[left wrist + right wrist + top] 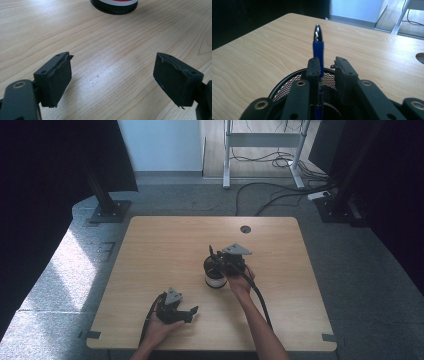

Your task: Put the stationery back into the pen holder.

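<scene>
A black mesh pen cup (215, 276) with a white band stands near the middle of the wooden table (165, 245). My right gripper (214, 261) hovers over its mouth. In the right gripper view a blue pen (318, 47) with a dark tip stands upright in the mesh cup (287, 85), resting against the left pad; a narrow gap separates it from the other pad, so the right gripper (328, 67) is slightly open. My left gripper (191, 313) lies low near the table's front left, wide open (112, 72) over bare wood, facing the cup's base (113, 7).
A round cable hole (245, 229) sits near the table's far edge. Beyond the table are black stand bases (107, 210), a white desk frame (227, 155) and floor cables (280, 190). Dark curtains flank both sides.
</scene>
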`<state>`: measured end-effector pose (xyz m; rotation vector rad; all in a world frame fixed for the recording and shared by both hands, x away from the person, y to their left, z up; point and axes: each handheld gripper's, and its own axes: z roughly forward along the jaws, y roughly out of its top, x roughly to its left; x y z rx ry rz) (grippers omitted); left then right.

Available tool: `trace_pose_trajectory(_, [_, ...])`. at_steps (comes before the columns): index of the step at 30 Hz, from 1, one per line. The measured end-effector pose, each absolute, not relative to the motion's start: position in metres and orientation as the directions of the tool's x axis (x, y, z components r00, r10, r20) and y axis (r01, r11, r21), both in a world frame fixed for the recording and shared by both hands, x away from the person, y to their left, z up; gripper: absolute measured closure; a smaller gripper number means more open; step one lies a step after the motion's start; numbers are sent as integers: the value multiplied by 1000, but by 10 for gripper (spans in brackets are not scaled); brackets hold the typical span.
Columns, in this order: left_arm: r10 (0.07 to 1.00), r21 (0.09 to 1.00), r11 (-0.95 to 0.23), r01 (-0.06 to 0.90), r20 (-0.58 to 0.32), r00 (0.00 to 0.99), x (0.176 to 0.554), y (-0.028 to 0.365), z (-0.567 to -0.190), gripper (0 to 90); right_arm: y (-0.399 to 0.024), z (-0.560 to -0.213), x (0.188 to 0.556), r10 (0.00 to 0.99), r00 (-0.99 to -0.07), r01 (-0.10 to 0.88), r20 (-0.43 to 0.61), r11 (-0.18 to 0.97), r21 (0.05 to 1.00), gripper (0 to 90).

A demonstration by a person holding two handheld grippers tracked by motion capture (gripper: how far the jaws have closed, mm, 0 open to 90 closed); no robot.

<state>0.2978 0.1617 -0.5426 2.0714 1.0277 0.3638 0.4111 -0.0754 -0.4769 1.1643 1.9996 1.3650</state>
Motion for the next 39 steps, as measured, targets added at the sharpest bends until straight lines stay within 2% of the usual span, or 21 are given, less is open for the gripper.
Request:
trace_pose_trajectory(9, [771, 751, -369, 547, -81, 632, 298, 162, -543, 156, -80, -473, 399, 831, -551, 362, 75, 157, 919, 496])
trace_pose_trajectory(14, [773, 750, -371, 548, -78, 630, 298, 163, -543, 156, -86, -471, 387, 838, -541, 348, 68, 149, 926, 413])
trace_pose_trajectory(25, [774, 744, -379, 550, -72, 630, 299, 164, -543, 156, -113, -477, 358, 828, -554, 365, 83, 152, 918, 379])
trace_pose_trajectory(39, [787, 745, -365, 558, -73, 613, 301, 169, -543, 158, -154, -511, 316, 838, -534, 418, 115, 143, 897, 383])
